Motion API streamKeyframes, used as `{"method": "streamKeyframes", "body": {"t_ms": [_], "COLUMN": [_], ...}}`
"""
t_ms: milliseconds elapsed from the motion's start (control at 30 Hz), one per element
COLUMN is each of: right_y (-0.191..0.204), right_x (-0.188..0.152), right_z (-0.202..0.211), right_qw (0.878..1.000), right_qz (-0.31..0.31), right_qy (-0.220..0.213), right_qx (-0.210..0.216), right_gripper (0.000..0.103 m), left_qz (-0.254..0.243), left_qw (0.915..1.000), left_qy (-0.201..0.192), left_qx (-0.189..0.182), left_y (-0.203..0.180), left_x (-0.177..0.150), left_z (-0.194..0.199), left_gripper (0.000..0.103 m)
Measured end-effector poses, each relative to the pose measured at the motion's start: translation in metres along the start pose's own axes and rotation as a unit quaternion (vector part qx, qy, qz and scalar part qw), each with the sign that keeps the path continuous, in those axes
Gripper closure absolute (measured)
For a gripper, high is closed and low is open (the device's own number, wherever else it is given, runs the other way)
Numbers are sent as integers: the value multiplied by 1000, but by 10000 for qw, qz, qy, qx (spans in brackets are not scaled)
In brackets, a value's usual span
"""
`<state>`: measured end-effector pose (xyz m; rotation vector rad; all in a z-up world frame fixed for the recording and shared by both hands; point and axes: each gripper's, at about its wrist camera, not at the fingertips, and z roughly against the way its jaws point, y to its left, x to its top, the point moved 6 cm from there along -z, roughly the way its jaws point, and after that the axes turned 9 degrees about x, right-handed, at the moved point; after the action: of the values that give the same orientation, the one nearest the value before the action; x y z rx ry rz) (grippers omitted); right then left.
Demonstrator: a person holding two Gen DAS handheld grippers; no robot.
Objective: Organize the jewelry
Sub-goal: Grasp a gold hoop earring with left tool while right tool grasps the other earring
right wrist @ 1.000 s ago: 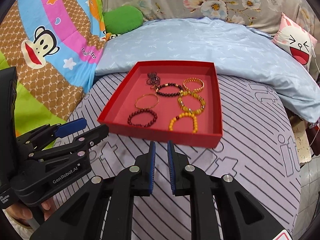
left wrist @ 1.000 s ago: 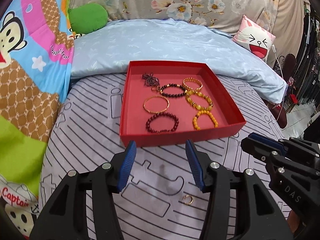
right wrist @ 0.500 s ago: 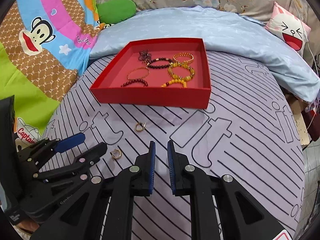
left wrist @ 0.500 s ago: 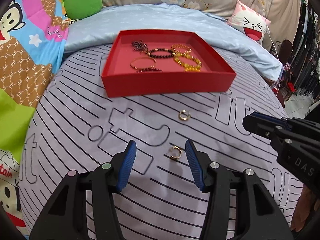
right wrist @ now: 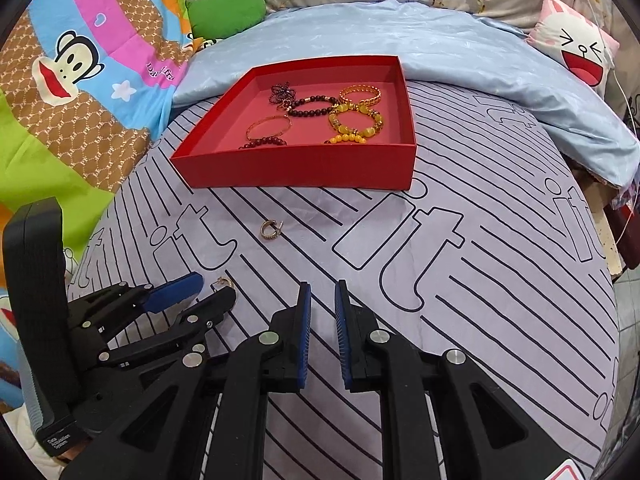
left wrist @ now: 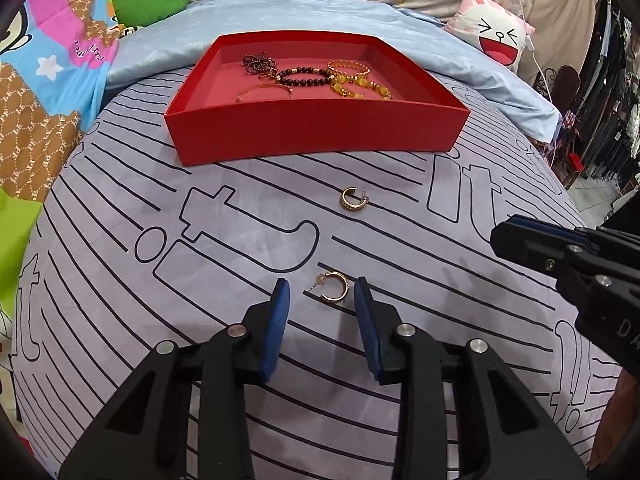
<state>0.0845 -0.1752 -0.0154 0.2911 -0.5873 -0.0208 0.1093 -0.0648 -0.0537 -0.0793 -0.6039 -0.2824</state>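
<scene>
On the striped bed sheet (left wrist: 120,280) we count one red tray (left wrist: 316,128) far off holding several bracelets (right wrist: 320,120), and two gold earrings (left wrist: 354,200) near us. Our left tongs (left wrist: 318,296) have closed in, gaping around the nearer earring (left wrist: 334,292); right tongs (right wrist: 322,292) barely parted, empty.

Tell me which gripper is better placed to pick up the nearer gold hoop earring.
Left. The left gripper has open jaws on either side of the nearer gold hoop earring; the right gripper hovers beside it over bare sheet, jaws nearly closed.
</scene>
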Motion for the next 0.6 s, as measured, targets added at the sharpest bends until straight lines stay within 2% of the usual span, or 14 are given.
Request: {"method": "streamKeyframes", "body": {"t_ms": [67, 200, 367, 600], "right_y": [1, 2, 4, 13], "right_x": [0, -3, -2, 7], "right_z": [-1, -6, -10, -25], "right_qw": [10000, 10000, 9999, 9997], "right_qz": [7, 21, 30, 162], "right_qy": [16, 61, 91, 120], "right_qx": [6, 28, 45, 119], "right_gripper": [89, 89, 89, 89], "left_qz": [31, 30, 0, 170], "left_qw": [10000, 10000, 10000, 9996], "left_qy": [-4, -32, -28, -35], "left_qx": [-28, -22, -36, 208], "left_y": [0, 1, 2, 23], "left_x": [1, 2, 2, 4], "left_z": [0, -2, -1, 2], "left_gripper": [73, 83, 83, 83]}}
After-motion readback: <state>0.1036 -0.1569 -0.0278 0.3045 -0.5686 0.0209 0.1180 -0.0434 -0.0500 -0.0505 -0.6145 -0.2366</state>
